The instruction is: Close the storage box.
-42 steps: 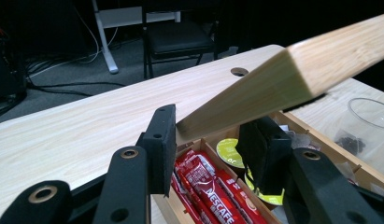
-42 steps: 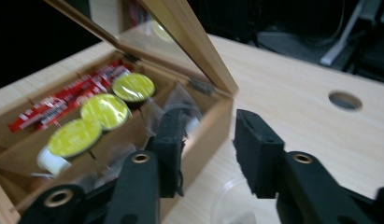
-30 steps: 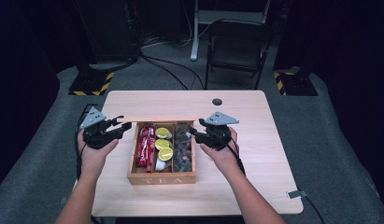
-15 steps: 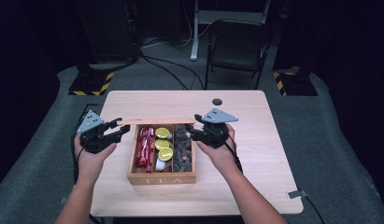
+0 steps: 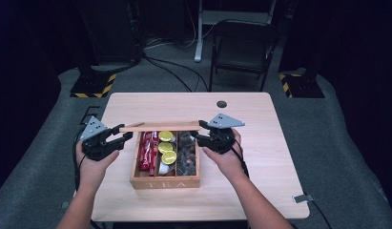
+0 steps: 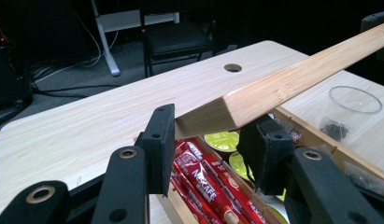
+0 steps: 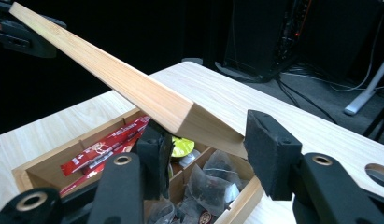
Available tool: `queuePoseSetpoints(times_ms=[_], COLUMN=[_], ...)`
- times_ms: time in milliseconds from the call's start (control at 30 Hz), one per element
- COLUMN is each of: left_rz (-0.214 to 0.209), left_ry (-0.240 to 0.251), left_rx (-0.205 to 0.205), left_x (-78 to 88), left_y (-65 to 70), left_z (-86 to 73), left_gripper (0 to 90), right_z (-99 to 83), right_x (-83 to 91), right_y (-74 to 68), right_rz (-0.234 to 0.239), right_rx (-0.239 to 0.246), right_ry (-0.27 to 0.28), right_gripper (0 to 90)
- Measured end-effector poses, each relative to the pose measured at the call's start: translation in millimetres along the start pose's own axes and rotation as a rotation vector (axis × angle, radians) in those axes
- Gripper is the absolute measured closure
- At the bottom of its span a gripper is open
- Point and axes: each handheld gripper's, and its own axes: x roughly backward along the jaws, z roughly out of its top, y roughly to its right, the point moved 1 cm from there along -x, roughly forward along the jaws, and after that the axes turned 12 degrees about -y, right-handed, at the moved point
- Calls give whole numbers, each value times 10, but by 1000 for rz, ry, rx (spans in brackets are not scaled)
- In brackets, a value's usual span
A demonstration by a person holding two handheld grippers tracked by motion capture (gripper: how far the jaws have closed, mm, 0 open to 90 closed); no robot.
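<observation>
A wooden tea box point(image 5: 165, 182) stands on the table, with its bamboo lid point(image 5: 160, 127) raised above its far edge. My left gripper point(image 5: 124, 133) is shut on the lid's left end, and my right gripper point(image 5: 196, 132) is shut on its right end. In the left gripper view the pads point(image 6: 159, 140) clamp the lid point(image 6: 297, 79) at its corner. In the right gripper view the lid point(image 7: 110, 77) ends between the jaws of the right gripper point(image 7: 203, 135). Inside the box lie red stick packs point(image 5: 147, 150), yellow-green capsules point(image 5: 166, 147) and dark tea bags point(image 5: 186, 155).
The pale table has a round cable hole point(image 5: 221, 104) near its far edge. A clear plastic ring point(image 6: 355, 99) lies beyond the box's far wall. A folding chair point(image 5: 243, 47) and floor cables lie behind the table. Bare tabletop lies on both sides of the box.
My left gripper has shifted slightly toward the near edge. The lid stays raised, and the right gripper holds its place.
</observation>
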Motion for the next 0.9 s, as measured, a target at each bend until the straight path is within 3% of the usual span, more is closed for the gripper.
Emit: queuePoseSetpoints(times_ms=[233, 500, 900], left_rz=[4, 4, 2], left_ry=[-17, -33, -42], left_rx=[5, 22, -16], left_x=[-4, 3, 72], left_y=[14, 34, 72], left_z=[-4, -25, -77], left_gripper=[561, 559, 559], right_z=[-14, -53, -103], right_x=[22, 32, 48], right_y=[5, 41, 23], right_rz=[13, 64, 70], right_rx=[13, -2, 27], right_ry=[-11, -11, -23], right_gripper=[519, 516, 520])
